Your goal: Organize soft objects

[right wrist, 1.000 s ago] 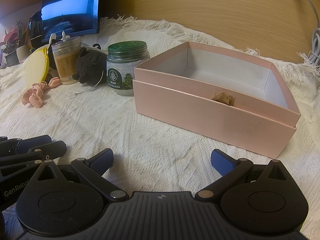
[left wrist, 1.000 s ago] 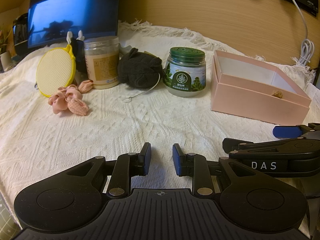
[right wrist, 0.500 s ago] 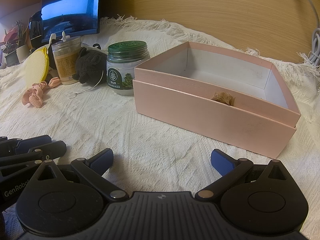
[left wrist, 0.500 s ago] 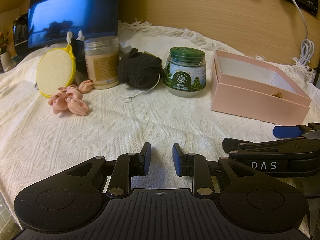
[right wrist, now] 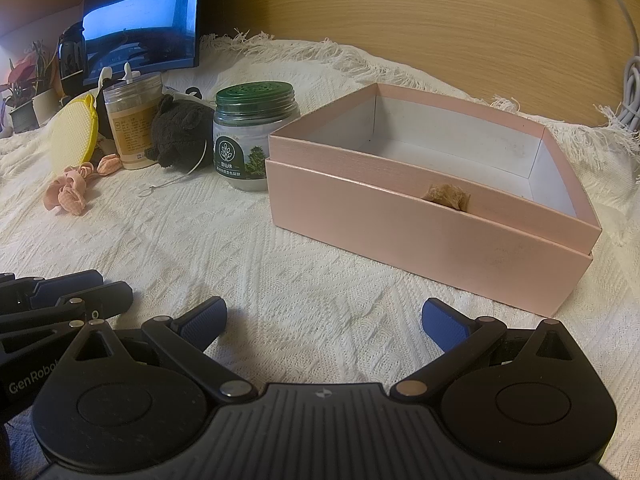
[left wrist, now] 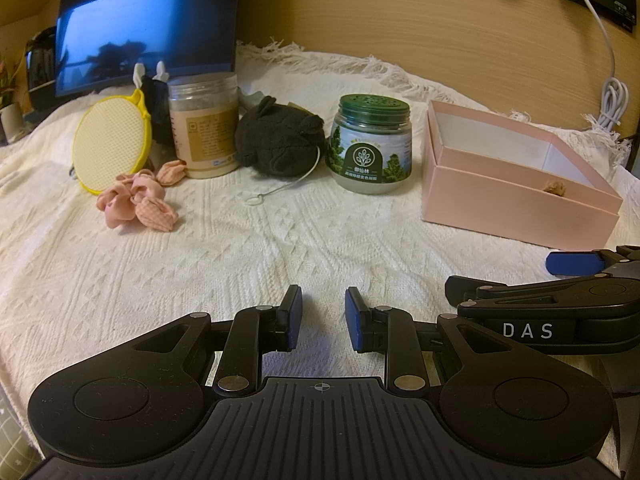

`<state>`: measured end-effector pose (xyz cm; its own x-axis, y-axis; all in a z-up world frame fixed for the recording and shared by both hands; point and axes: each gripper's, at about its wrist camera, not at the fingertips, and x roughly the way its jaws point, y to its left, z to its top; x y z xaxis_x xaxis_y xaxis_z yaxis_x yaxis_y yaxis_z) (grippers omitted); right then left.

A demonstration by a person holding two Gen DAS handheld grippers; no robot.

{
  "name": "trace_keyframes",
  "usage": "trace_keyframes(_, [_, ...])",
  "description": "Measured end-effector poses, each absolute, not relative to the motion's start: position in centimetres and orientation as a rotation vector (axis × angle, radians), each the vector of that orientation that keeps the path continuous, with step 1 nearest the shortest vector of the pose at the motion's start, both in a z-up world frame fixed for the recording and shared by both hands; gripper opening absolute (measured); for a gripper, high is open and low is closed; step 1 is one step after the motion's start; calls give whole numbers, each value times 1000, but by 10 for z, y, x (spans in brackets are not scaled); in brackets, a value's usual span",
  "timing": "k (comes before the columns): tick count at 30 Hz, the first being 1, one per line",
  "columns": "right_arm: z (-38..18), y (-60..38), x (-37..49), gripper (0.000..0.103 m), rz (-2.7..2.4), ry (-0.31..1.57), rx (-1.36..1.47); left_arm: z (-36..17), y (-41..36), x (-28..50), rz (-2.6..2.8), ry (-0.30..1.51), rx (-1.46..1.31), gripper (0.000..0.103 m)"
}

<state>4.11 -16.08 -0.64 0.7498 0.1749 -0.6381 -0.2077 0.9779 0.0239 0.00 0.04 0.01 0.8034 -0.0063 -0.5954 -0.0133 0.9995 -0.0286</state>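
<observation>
A dark grey plush toy (left wrist: 278,146) lies on the white cloth between a beige jar (left wrist: 204,124) and a green-lidded jar (left wrist: 370,144); it also shows in the right wrist view (right wrist: 180,136). Pink fabric pieces (left wrist: 138,200) lie at the left, also seen from the right wrist (right wrist: 70,192). An open pink box (right wrist: 432,220) holds a small tan soft item (right wrist: 448,197) against its near wall. My left gripper (left wrist: 323,318) has a narrow gap and holds nothing. My right gripper (right wrist: 324,320) is wide open and empty, just in front of the box.
A yellow-rimmed round pad (left wrist: 112,148) leans at the far left. A dark monitor (left wrist: 144,28) stands behind the jars against the wooden wall. A white cable (left wrist: 610,92) hangs at the right. The fringed cloth (left wrist: 280,240) covers the surface.
</observation>
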Motion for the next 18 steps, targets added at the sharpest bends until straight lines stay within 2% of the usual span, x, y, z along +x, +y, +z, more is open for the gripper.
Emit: trace_keyframes(18, [-7,-162,39,103,213,694,-46,0,0,0,4,639,-30,27])
